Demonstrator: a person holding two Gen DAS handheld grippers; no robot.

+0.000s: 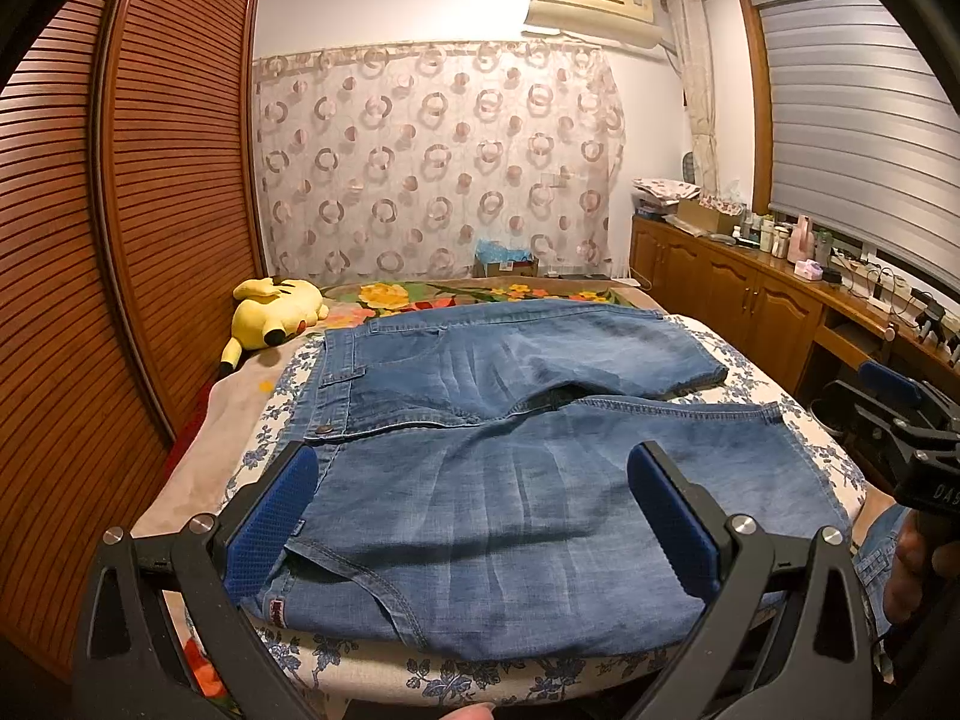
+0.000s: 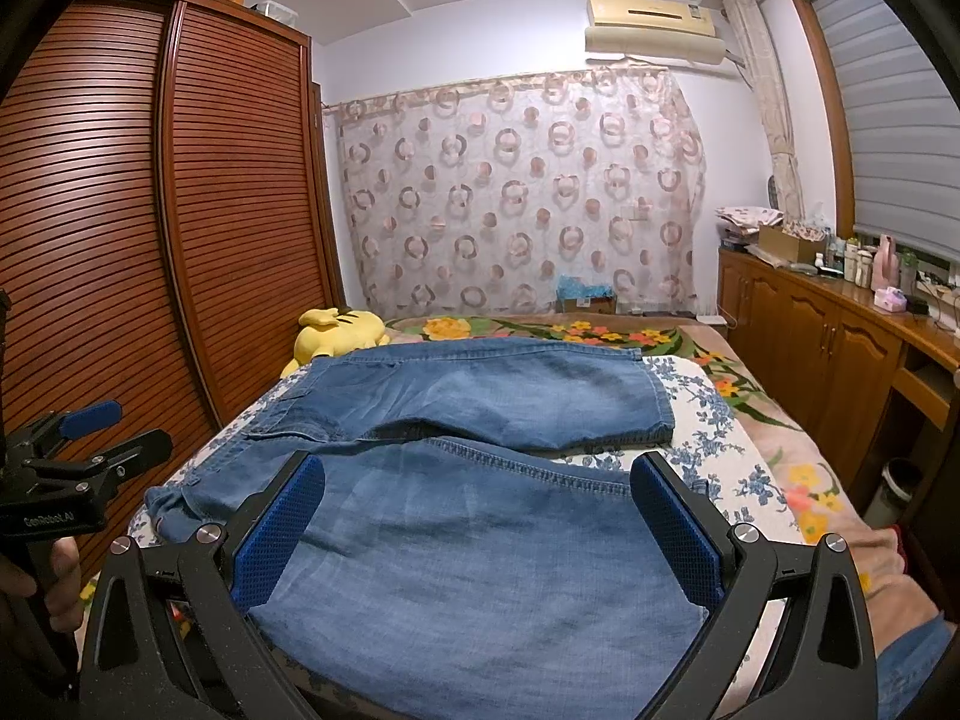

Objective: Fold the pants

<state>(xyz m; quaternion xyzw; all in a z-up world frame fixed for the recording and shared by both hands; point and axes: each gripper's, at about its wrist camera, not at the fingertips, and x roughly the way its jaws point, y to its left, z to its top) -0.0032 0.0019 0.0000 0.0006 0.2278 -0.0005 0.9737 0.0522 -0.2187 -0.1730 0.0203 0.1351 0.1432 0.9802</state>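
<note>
Bedroom with a louvred wardrobe [image 1: 120, 210]; denim pants [image 1: 510, 480] spread flat on the bed [image 1: 198, 438].
Waistband lies toward the bed's left edge, legs toward the right, near leg along the near edge; left gripper [image 1: 474, 516] hovers spread wide over the waist; right gripper [image 2: 480, 528] spread wide over the near leg; yellow plush toy [image 1: 276, 312] at the far left corner.

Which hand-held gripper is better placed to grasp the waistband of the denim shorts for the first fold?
Left. The left hand-held gripper sits open at the waistband end of the denim shorts, near the button. The right hand-held gripper faces the near leg, closer to the hem.
</note>
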